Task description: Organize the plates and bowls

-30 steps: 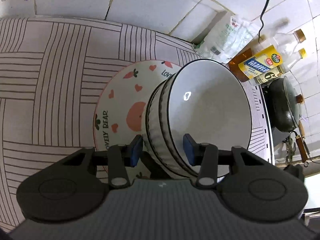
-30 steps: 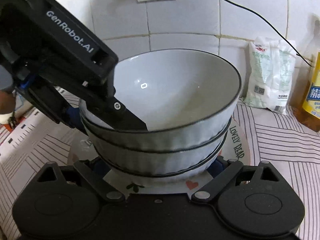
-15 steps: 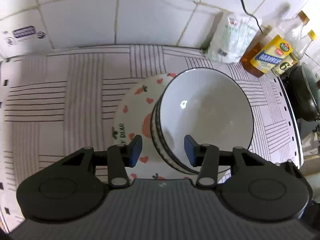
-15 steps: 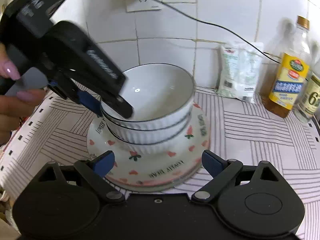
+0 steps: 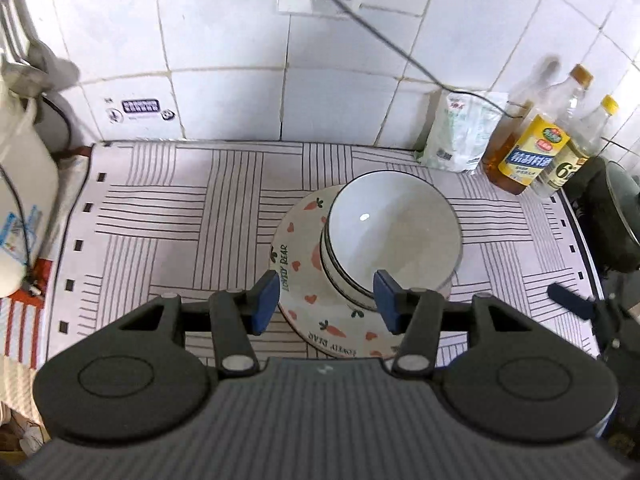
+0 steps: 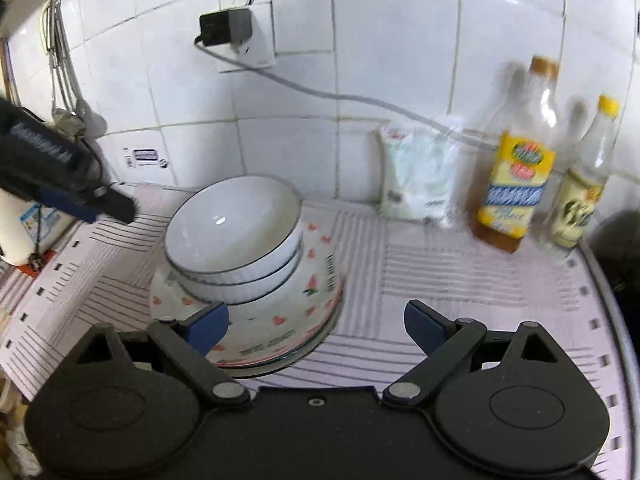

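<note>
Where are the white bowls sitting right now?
In both views the bowls sit stacked on the plate on the striped mat, left of the bottles.

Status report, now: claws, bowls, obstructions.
Left claw open, empty. Right claw open, empty. Bowls stacked on plate. Bottles well right, nothing blocking.

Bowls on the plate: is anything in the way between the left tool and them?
Nothing visible is. The left tool is open, and only bare plate shows between its pads and the stacked bowls. The bottles and bag stand far behind, by the wall.
</note>
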A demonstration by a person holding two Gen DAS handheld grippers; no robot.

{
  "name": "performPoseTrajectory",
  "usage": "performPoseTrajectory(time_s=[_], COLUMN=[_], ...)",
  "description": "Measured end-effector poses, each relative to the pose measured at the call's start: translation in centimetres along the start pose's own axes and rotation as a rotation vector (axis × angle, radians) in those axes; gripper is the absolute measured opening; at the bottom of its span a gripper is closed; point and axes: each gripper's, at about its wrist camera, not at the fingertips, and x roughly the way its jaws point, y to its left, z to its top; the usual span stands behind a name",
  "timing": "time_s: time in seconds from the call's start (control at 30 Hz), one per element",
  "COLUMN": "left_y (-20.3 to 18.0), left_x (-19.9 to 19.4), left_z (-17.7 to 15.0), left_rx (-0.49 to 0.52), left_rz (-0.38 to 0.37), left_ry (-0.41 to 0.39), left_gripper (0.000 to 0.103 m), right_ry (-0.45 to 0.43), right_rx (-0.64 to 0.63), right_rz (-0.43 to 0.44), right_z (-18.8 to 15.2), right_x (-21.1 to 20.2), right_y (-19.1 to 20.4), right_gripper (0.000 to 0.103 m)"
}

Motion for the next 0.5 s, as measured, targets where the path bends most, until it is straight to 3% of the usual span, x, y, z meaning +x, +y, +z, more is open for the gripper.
performPoseTrajectory(time_s=[0.23,0.4,0.5], left_y=[-1.1,-1.1,-0.9], left_x=[-4.3,-6.6,-7.8], left_z=[-1.7,-2.5,-3.1], left_rx=[-0.009,-0.017,-0.02], left_rz=[0.046,0.06,0.065], left_ry=[-0.035,-0.03,-0.033], left_gripper=[0.058,0.061,0.063], right_ry=[0.01,0.018,0.048], right_rx=[-0.036,0.039,0.084], right_rz=[-0.031,0.065,0.054], right_z=[1.8,2.1,1.6], right_x=[-3.0,-5.6,-6.2], right_y=[-0.4,-2.0,-3.0], right_gripper=[0.097,0.098,0.097])
